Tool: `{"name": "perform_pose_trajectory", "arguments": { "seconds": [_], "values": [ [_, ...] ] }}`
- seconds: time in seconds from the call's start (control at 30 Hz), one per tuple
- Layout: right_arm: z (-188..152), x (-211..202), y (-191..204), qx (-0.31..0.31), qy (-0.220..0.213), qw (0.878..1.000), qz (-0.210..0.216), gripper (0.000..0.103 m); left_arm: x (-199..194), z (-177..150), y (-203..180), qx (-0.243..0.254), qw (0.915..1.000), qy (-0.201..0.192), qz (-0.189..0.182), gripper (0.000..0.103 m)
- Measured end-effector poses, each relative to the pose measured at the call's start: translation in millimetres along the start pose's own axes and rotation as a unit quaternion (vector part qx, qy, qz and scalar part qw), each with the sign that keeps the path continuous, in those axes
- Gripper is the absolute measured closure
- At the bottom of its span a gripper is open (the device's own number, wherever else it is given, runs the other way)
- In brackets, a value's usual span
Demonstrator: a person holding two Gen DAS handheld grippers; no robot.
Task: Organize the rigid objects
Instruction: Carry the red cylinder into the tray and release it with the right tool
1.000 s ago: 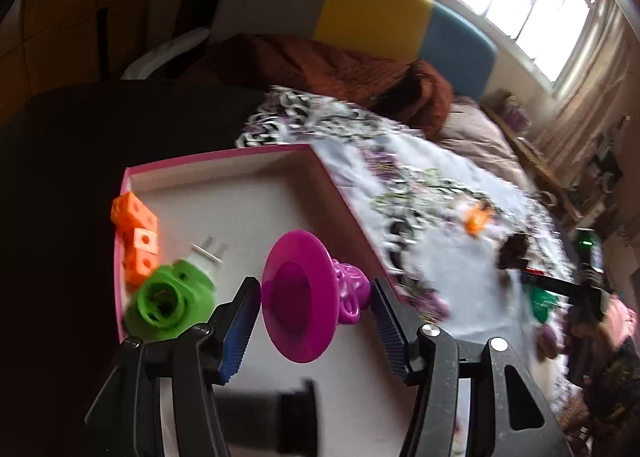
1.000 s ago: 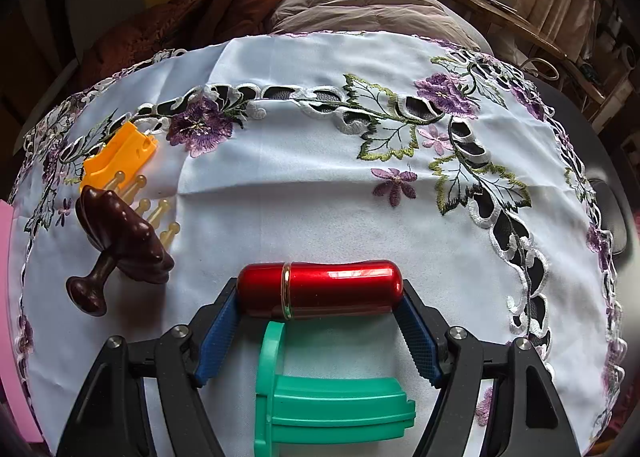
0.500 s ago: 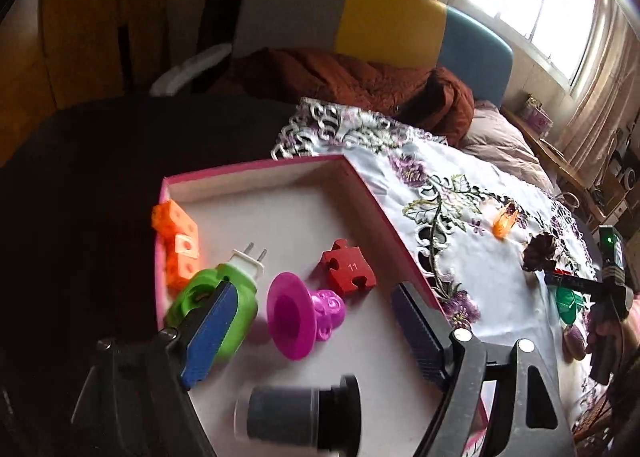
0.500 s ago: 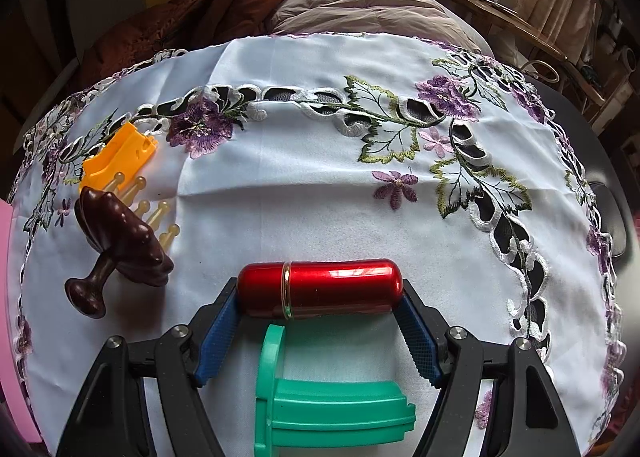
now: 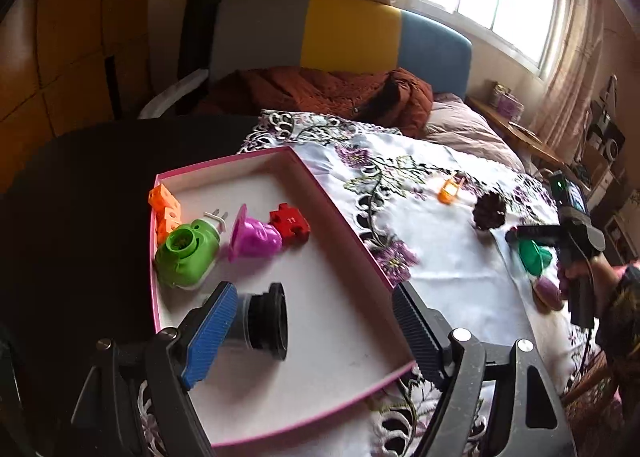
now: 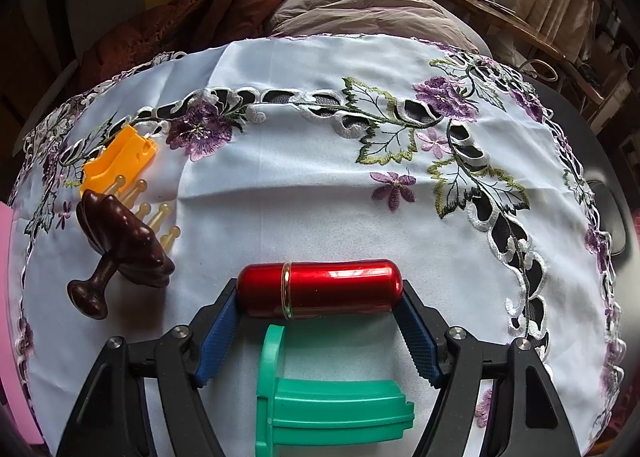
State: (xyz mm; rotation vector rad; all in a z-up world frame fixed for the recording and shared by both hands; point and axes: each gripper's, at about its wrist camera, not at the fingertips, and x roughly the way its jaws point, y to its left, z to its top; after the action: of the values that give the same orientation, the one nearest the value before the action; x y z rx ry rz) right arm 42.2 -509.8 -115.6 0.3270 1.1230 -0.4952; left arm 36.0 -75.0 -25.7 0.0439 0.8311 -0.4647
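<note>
A pink-rimmed tray (image 5: 332,201) holds orange blocks (image 5: 164,205), a green plug-in toy (image 5: 186,253), a magenta flared piece (image 5: 252,237), a red puzzle piece (image 5: 290,223) and a black-and-grey cylinder (image 5: 262,321). My left gripper (image 5: 312,329) is open and empty above the tray's near end. My right gripper (image 6: 320,317) is shut on a red capsule-shaped case (image 6: 320,289) held crosswise, just above the tablecloth. A green plastic piece (image 6: 328,405) lies under it. A dark brown wooden knob (image 6: 120,241) and an orange comb (image 6: 120,165) lie to the left.
The embroidered white tablecloth (image 6: 320,185) covers a round dark table (image 5: 80,197). A bed with a rust blanket (image 5: 320,93) and a multicoloured headboard stand behind. The right gripper and hand show at the right edge of the left wrist view (image 5: 576,241).
My left gripper let go of the magenta piece in the tray, opened wide and drew back and up. The right gripper has not moved and still holds the red case.
</note>
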Motion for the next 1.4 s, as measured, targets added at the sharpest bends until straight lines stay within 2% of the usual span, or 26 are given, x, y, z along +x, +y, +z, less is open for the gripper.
{"name": "perform_pose_trajectory", "arguments": {
  "seconds": [0.27,0.57,0.77,0.83,0.93,1.1,1.3,1.4],
  "values": [
    [0.4,-4.6,-3.3,0.012,-0.011,1.000,-0.010,0.029,-4.3,-8.1,-7.6,0.012,0.9999,0.001,0.005,0.022],
    [7.1,-27.4,-16.3,0.048,-0.065,0.997,-0.001,0.029,-4.9,-10.8,-5.2,0.009,0.9999,0.004,0.009,0.022],
    [9.1,-42.4,-2.8,0.025,-0.101,0.994,0.022,0.029,-8.5,-11.3,-0.4,0.007,0.9999,0.001,0.014,0.022],
    [8.8,-44.3,1.5,0.021,-0.103,0.994,0.034,0.028,-9.2,-11.4,1.9,0.005,0.9999,0.001,0.015,0.022],
    [7.5,-45.2,8.4,0.007,-0.105,0.994,0.029,0.028,-9.9,-12.7,5.4,-0.001,0.9999,0.002,0.015,0.022],
    [8.5,-55.6,5.8,0.018,-0.112,0.993,0.036,0.029,-11.9,-15.4,12.9,-0.007,0.9998,0.003,0.016,0.022],
    [1.9,-91.9,38.1,-0.027,-0.147,0.986,0.068,0.029,-9.4,-16.9,20.8,-0.025,0.9995,0.008,0.015,0.022],
    [-4.9,-107.0,67.9,-0.061,-0.152,0.981,0.106,0.029,-10.1,-17.2,22.2,-0.028,0.9995,0.005,0.014,0.022]
  ]
}}
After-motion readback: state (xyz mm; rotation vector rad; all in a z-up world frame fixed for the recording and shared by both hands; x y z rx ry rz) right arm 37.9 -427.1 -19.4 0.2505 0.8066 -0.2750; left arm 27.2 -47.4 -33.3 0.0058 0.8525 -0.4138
